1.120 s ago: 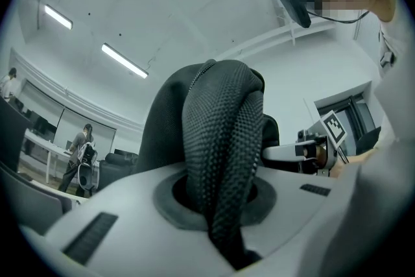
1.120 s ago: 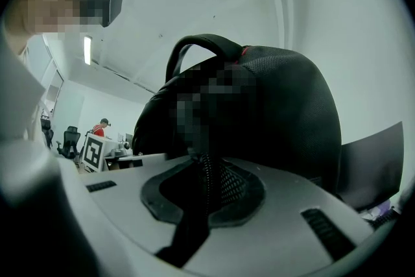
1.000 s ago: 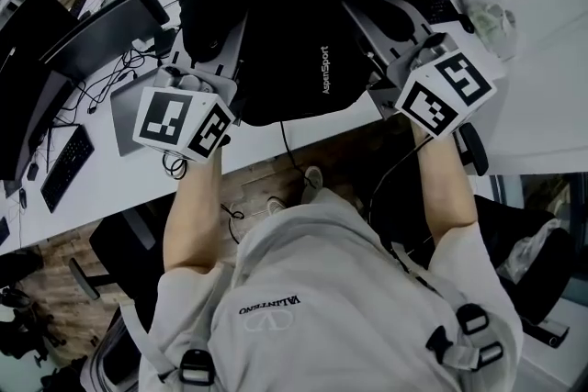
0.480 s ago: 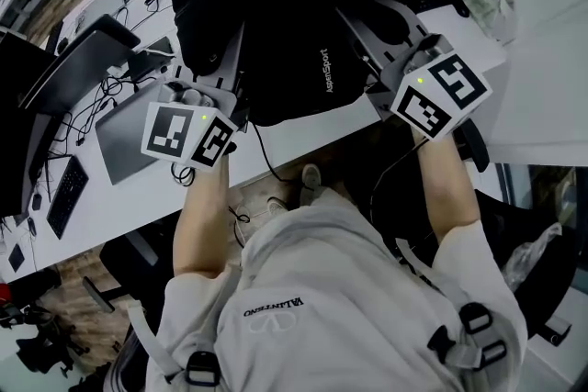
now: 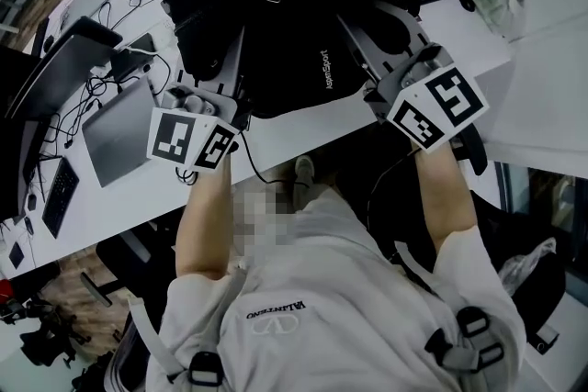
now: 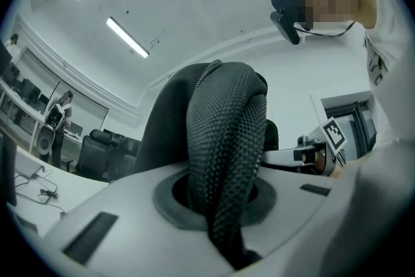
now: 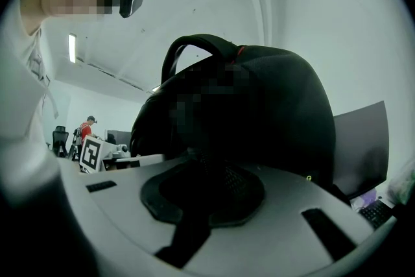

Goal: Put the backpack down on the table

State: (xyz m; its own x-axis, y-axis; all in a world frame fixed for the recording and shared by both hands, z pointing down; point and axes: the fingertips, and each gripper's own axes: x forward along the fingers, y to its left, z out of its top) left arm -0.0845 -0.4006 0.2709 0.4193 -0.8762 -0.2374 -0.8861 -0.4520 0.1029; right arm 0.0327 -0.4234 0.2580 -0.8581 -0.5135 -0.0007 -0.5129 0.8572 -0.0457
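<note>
1. Laptop (image 5: 115, 128), cables (image 5: 101, 78), keyboard (image 5: 57, 188): laid on table (image 5: 119, 207), left of backpack (image 5: 285, 23).
2. Backpack: held over the table's near edge.
3. Left gripper (image 6: 224, 217): clamped on mesh strap (image 6: 224, 133).
4. Right gripper (image 7: 201, 204): clamped on second strap (image 7: 214, 178).

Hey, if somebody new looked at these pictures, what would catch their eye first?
A big black backpack fills the top middle of the head view, over the white table. The left tongs are clamped on its mesh strap, and the right tongs on a second strap, at the bag's two sides.
</note>
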